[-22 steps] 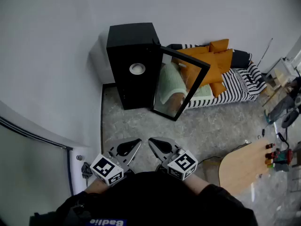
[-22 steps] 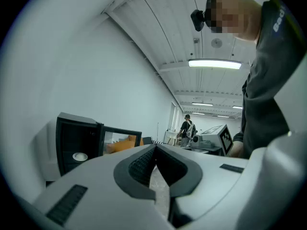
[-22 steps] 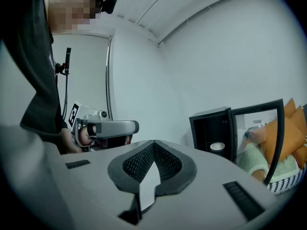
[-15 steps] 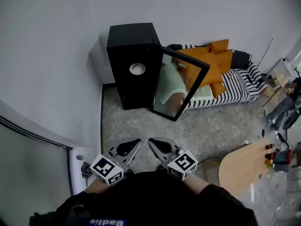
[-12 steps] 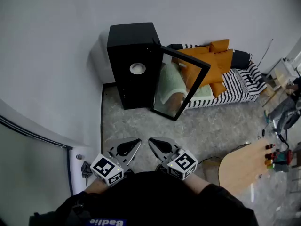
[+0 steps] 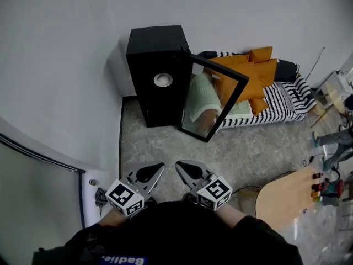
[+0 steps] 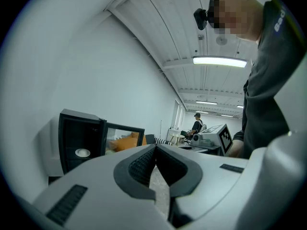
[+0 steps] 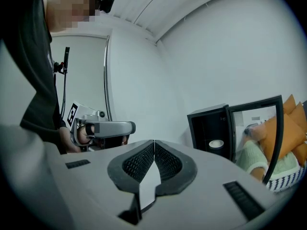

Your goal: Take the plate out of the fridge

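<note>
While both pairs of jaws are pressed together on nothing, the plate lies flat on a shelf inside the black fridge, well apart from them across the floor. It is round, so no axis matters. The left gripper lines up with the fridge opening and looks the likelier reach; the right gripper sits toward the fridge's open glass door. Only the head view shows that gap; the gripper views show the plate side-on, at the fridge's mid-height.
</note>
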Tool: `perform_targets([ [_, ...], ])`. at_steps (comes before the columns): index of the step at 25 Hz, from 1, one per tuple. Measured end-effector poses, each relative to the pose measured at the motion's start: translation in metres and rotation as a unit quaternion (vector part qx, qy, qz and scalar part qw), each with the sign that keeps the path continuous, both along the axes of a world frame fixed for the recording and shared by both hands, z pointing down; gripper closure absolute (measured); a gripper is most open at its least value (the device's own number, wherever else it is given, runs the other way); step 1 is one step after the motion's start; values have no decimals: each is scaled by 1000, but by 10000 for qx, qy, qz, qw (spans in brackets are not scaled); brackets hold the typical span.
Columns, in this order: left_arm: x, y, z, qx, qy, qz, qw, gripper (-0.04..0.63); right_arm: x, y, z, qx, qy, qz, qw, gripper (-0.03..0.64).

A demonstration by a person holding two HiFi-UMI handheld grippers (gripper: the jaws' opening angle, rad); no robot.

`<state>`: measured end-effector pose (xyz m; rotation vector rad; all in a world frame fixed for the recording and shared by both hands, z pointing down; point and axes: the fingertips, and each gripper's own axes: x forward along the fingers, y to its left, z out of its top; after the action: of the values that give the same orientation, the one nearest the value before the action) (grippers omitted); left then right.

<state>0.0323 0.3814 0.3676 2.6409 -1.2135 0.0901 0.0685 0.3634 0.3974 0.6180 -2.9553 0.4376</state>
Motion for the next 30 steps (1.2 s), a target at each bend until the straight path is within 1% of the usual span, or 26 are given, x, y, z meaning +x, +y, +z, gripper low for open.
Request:
perform_targets([
  [4,10,-12,-1,-8,-66,-103,9999,589,13,-13,2,-1,-23,-90,10000,607],
  [8,20,-26,0,-62,-77,-297,9995,590,28,-28,1,-101,68,-176,9998,607],
  [13,36,-37,4,-122,-97,-544,9984,589,49,-40,16,-159,70,-361,9992,607],
  [18,38,-49,13,-242,-116,-708,9971,589,57,-54,25,-269,122,-478,9984,607],
  [20,35,-58,13,-227,-149,-720,9970,591,56,-62,28,-278,109,-490,9984,607],
  [24,21,-85,14,-213,-127,-714,9971,589,44,-86,32,-376,294,-478,9977,607],
  [27,-1,-114,16,-161,-81,-659,9977,589,33,-110,38,-322,439,-439,9976,607],
  [30,-27,-150,21,-153,3,-568,9983,589,11,-141,40,-333,524,-309,9976,607],
])
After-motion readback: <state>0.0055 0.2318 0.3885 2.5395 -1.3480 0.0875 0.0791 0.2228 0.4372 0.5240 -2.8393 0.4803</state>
